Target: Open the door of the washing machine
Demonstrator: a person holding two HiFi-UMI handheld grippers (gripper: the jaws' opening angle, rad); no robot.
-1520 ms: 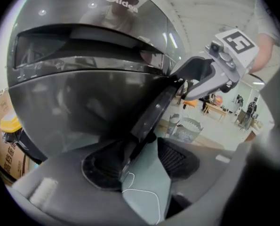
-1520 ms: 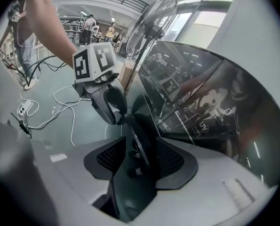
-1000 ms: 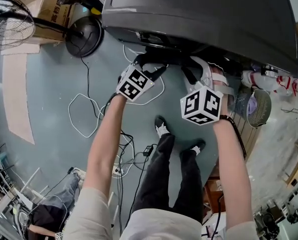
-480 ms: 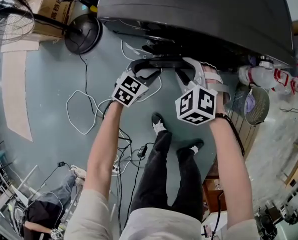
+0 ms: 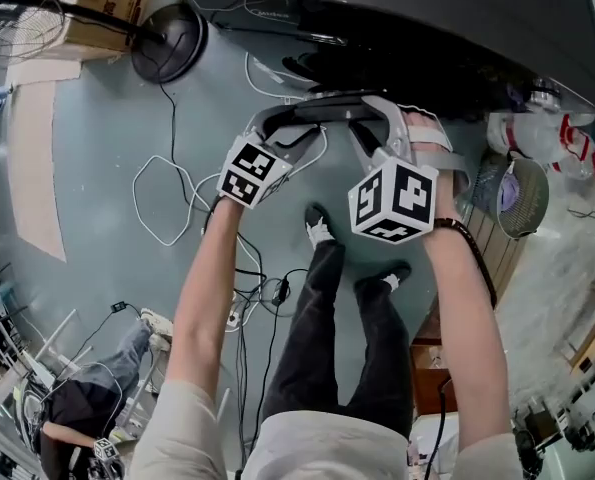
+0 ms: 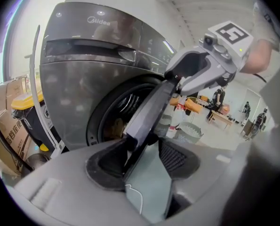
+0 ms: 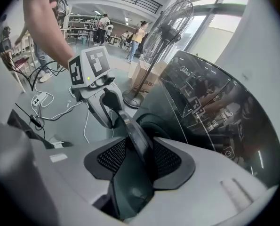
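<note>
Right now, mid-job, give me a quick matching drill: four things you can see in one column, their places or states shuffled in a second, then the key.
Things
1. door
2. fan base
3. cardboard box
4. mesh basket

Places or states
A. round, black, left of the washing machine
B. partly open, edge clamped between left claw and right claw
C. far right of the head view
D. brown, nearest the head view's top left corner

Pairs: 1-B, 2-A, 3-D, 4-C
</note>
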